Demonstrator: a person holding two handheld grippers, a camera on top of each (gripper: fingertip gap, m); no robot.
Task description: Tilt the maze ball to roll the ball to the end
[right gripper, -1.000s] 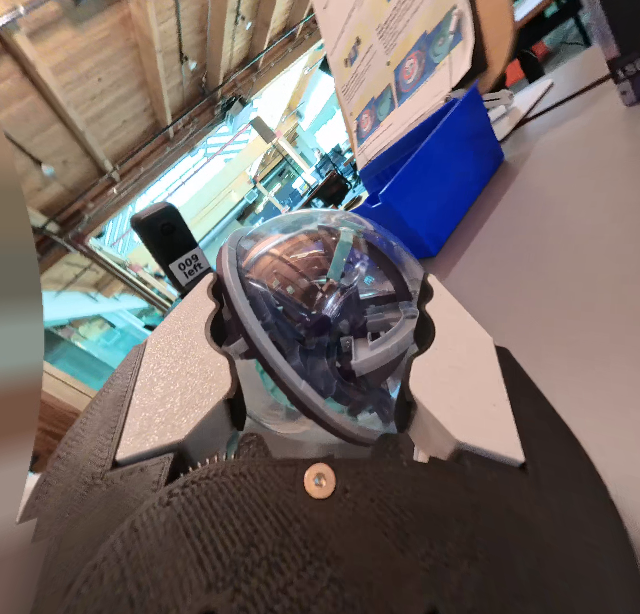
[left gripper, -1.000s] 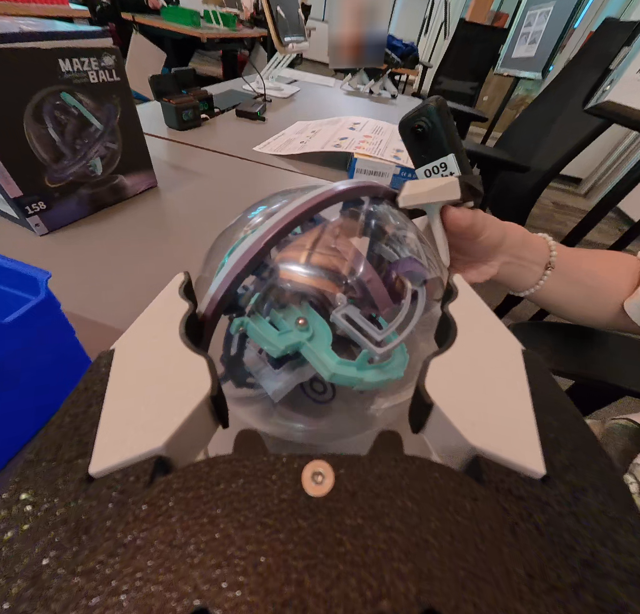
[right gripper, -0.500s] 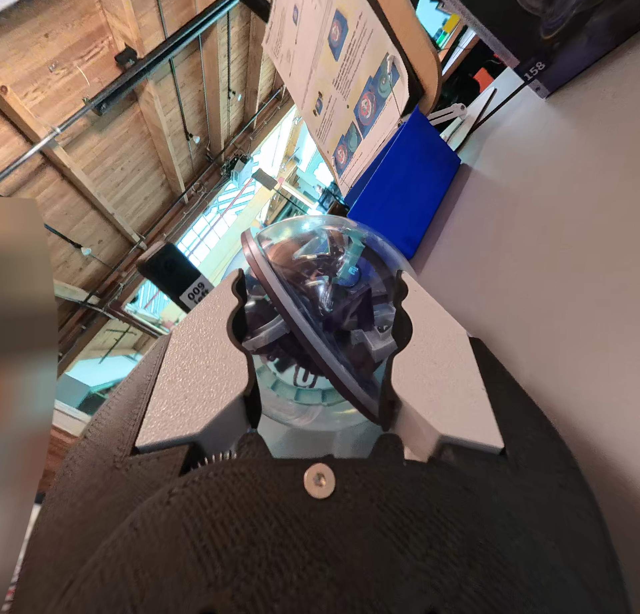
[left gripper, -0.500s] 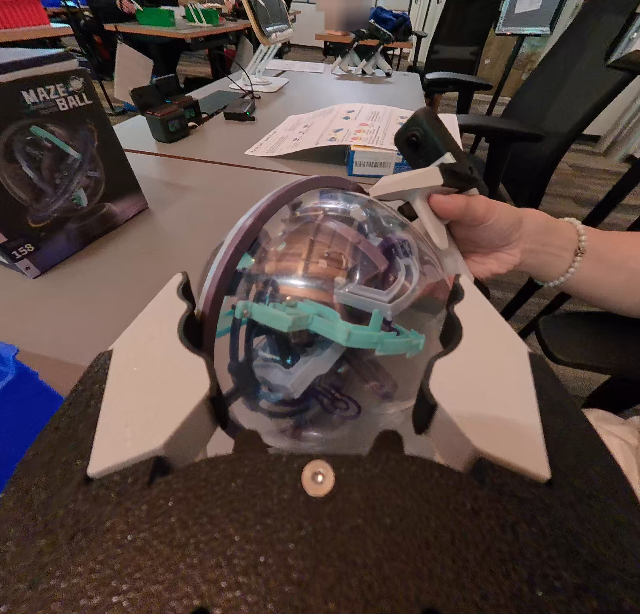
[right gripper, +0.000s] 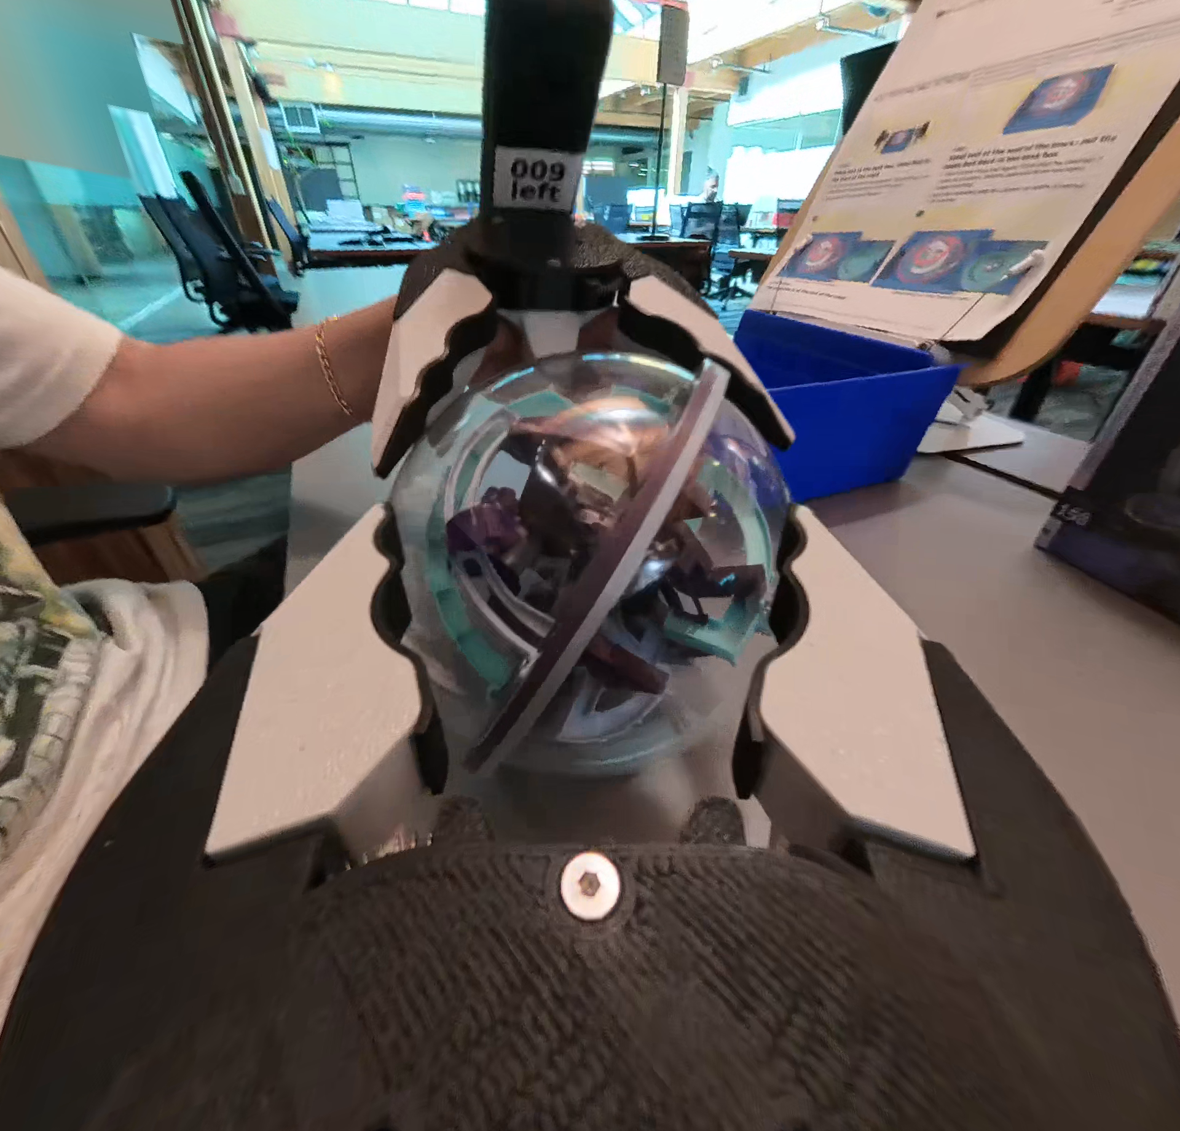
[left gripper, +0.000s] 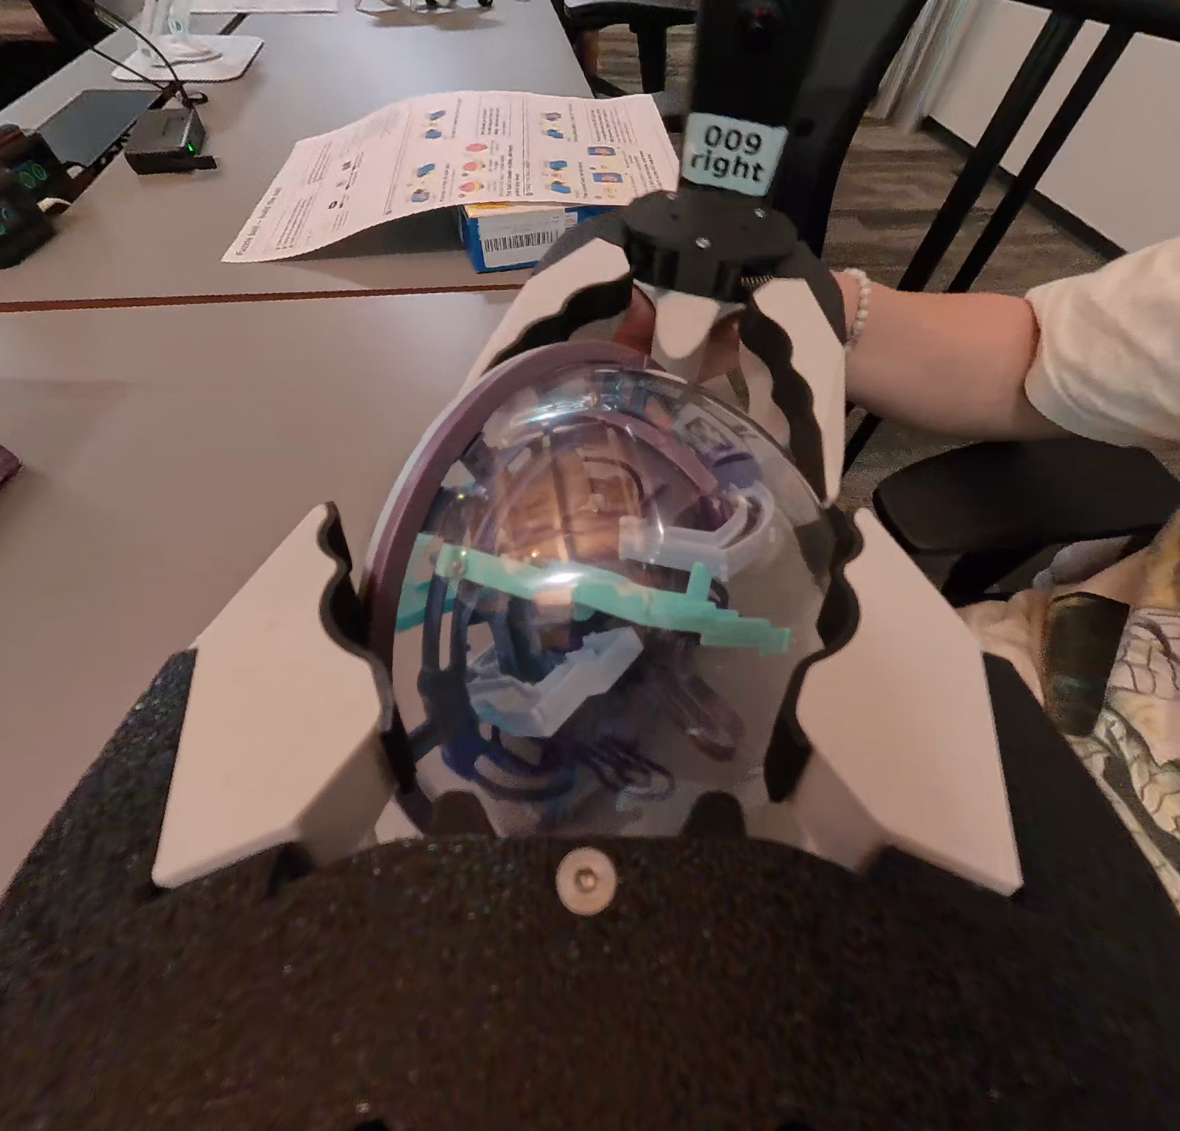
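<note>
clear glossy plastic maze ball (left gripper: pixel 594 590), matt purple plastic ring | left gripper (left gripper: pixel 587 628) smooth matt white fingers, rough grainy black body | smooth matt grey table (left gripper: pixel 159 436) | glossy blue plastic bin (right gripper: pixel 849 411)

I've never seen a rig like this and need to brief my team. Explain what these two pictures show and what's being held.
No robot: a person holds two hand grippers, each with a camera looking along its jaws. Both pictures show one moment. The left gripper and the right gripper face each other and clamp the same clear maze ball from opposite sides, above a grey table. Each view shows the other gripper beyond the ball. On the table lie a printed sheet, a blue bin and a dark box.
</note>
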